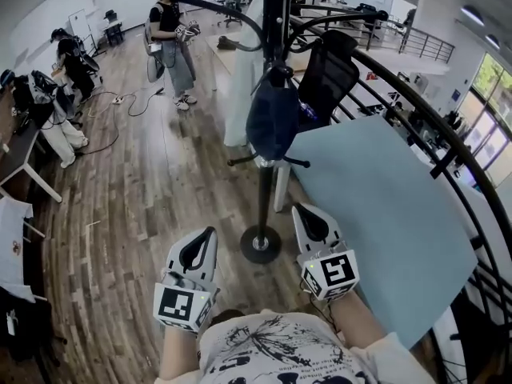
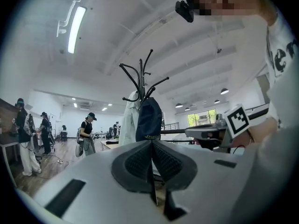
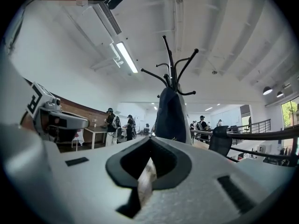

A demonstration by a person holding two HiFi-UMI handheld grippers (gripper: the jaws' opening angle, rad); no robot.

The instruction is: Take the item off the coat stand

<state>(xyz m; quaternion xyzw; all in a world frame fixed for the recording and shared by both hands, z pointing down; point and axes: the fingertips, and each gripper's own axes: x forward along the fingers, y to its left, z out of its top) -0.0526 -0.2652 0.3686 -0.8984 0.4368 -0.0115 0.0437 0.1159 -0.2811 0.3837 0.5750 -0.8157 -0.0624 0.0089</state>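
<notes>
A black coat stand rises from a round base on the wooden floor just ahead of me. A dark navy item hangs from its hooks, with a white garment hanging behind it. My left gripper and right gripper are held low on either side of the base, well short of the item, both shut and empty. In the left gripper view the navy item shows straight beyond the left gripper. In the right gripper view the navy item hangs above the right gripper.
A light blue tabletop lies right of the stand, inside a curved black railing. A black office chair stands behind the stand. People stand further back and at the left by a desk. Cables lie on the floor.
</notes>
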